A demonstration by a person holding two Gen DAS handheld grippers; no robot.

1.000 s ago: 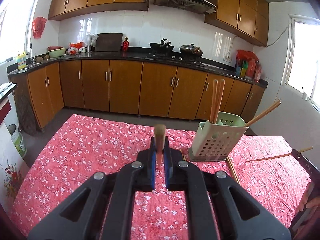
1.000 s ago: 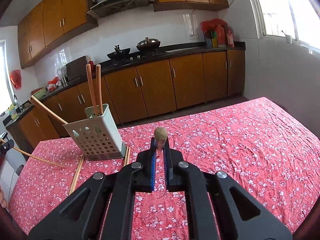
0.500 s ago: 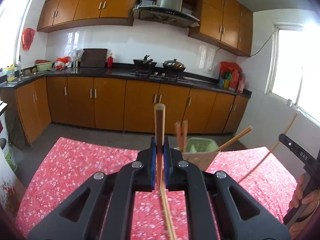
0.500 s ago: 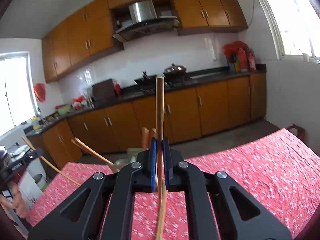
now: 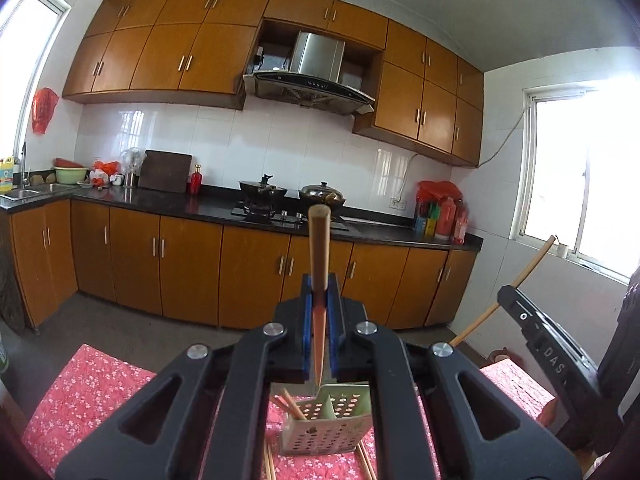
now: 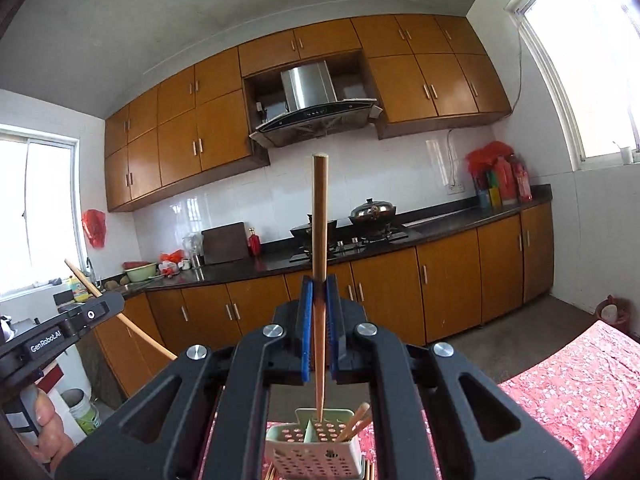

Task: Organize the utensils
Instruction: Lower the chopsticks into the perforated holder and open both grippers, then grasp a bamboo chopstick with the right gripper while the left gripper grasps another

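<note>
Now both grippers are raised higher than before — left gripper (image 5: 319, 300) and right gripper (image 6: 319, 300) each clench one chopstick (image 5: 319, 248) upright over the holder (image 5: 332, 420), which contains two more.

The left claw (image 5: 319, 312) is clamped tight, its blue pads (image 5: 306, 320) pinching a chopstick (image 5: 319, 256) that stands upright between them. The right claw (image 6: 319, 312) is likewise closed on a second chopstick (image 6: 320, 240). Both point roughly level. A hand (image 6: 46, 432) grips the left claw's handle.
</note>
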